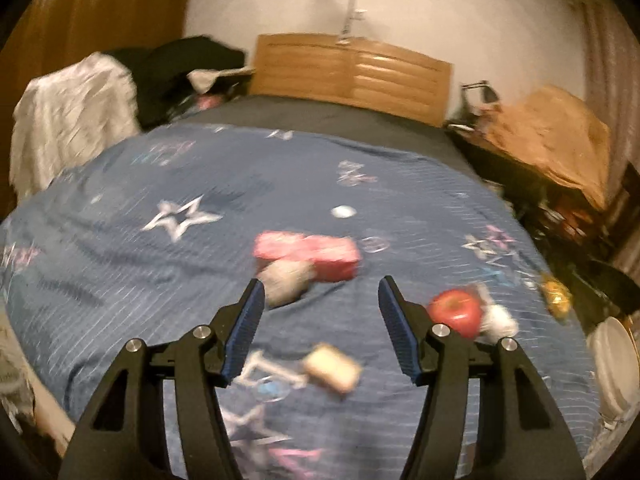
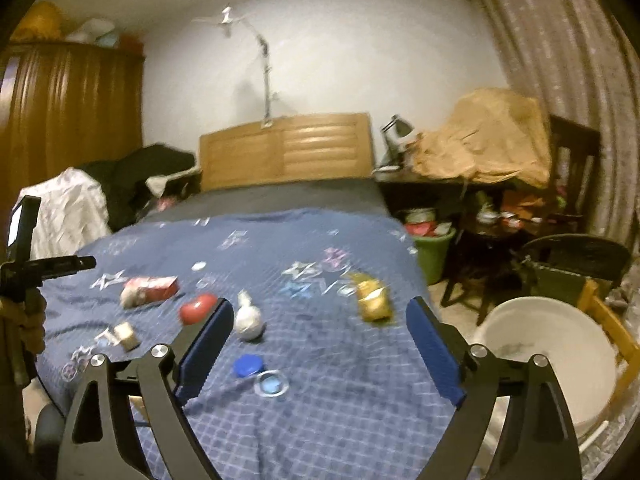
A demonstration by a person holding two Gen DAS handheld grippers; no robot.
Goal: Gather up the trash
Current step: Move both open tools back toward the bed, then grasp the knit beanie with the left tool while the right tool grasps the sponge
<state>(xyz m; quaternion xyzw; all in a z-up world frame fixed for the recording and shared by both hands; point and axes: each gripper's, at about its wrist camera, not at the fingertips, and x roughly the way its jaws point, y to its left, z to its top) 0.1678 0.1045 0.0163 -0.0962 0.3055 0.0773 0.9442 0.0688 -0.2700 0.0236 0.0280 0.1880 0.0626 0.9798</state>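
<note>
Trash [image 2: 248, 320] scattered on bedspread [image 2: 320, 380], both grippers empty (blurry).

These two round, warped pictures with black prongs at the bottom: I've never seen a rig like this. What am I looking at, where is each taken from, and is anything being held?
Each picture comes from a wide-angle camera mounted on a hand-held two-finger gripper, looking forward along its fingers; a person carries one in each hand. The first shows the left gripper, the second the right gripper. Both stand open with nothing between the blue pads, so nothing is held.

Both look over a bed with a blue star-patterned cover. On it lie a pink box, a red apple, a crumpled white wad, a yellow wrapper, a small tan block, and a blue cap. A white bucket stands beside the bed on the right. The pictures are motion-blurred, so finer detail can't be told.
</note>
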